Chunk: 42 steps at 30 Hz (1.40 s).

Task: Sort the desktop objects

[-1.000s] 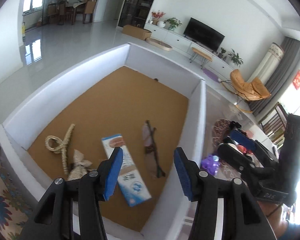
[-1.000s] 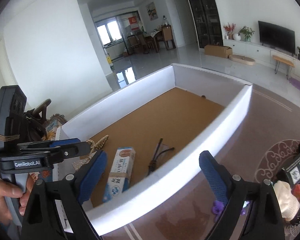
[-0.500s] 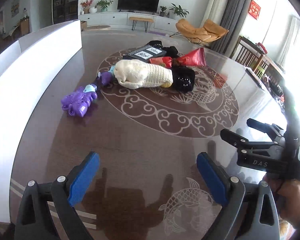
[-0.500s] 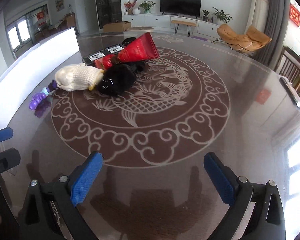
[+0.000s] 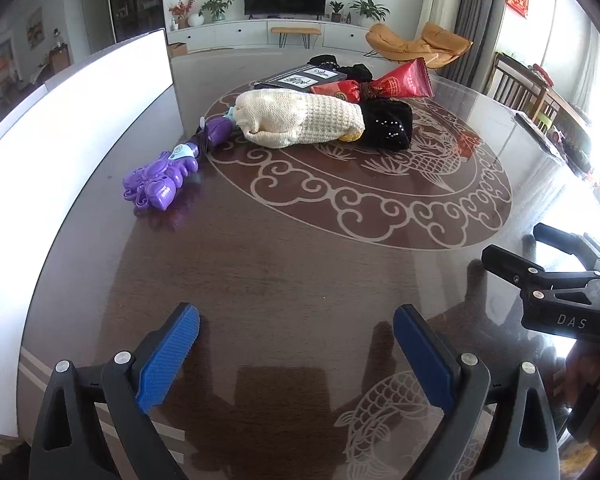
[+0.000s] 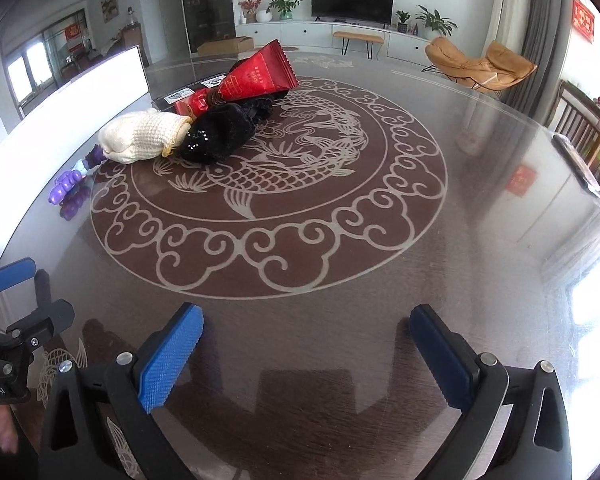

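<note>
A pile of objects lies at the far side of the dark round table [image 5: 284,264]: a purple toy [image 5: 160,180], a cream knitted pouch [image 5: 300,120], a black sequinned cloth [image 5: 388,124], a red snack packet [image 5: 400,82] and a dark flat box [image 5: 304,76]. My left gripper [image 5: 296,340] stands open over bare table, well short of the pile. My right gripper [image 6: 306,344] is open too, empty, near the table's front. In the right wrist view the same pouch [image 6: 144,138], black cloth [image 6: 220,132], packet [image 6: 256,76] and purple toy [image 6: 66,186] lie far left.
A white-walled box [image 5: 80,120] stands along the table's left edge. The right gripper's body and a hand show at the right of the left wrist view [image 5: 560,292]. Chairs stand beyond the table's right rim.
Both grippers swung from above the white box to the table and came lower. The left jaws spread wide. Over the last half second neither hand moved.
</note>
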{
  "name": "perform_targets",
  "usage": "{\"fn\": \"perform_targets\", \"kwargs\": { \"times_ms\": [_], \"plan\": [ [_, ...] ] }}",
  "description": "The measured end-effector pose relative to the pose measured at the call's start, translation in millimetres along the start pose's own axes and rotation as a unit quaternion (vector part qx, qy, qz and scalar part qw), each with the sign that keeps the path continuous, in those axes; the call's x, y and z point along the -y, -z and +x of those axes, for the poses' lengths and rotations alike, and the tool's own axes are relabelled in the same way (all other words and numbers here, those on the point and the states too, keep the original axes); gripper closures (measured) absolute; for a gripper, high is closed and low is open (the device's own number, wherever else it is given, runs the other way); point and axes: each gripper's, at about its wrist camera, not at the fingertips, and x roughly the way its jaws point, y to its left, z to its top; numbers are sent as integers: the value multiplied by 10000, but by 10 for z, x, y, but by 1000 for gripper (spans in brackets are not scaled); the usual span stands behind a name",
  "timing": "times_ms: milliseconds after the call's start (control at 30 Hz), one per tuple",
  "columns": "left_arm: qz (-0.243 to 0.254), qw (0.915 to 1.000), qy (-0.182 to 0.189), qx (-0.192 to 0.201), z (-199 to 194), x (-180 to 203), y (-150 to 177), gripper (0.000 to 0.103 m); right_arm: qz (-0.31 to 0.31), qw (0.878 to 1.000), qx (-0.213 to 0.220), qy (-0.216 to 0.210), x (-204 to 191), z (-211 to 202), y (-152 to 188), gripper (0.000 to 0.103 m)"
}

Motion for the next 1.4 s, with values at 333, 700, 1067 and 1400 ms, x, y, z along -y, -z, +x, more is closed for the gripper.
{"fn": "perform_targets", "kwargs": {
  "times_ms": [333,700,1067,1400],
  "plan": [
    [171,9998,-105,-25,-5,51,24,2,0,10000,-3,1,-3,-3,0,0],
    [129,9999,-101,-52,2,38,36,0,2,10000,-3,1,-3,-7,0,0],
    [127,9999,-102,-52,5,40,36,0,2,10000,-4,0,-1,-7,0,0],
    [127,9999,-104,-51,4,40,39,0,2,10000,-2,1,0,-7,1,0]
  ]
}}
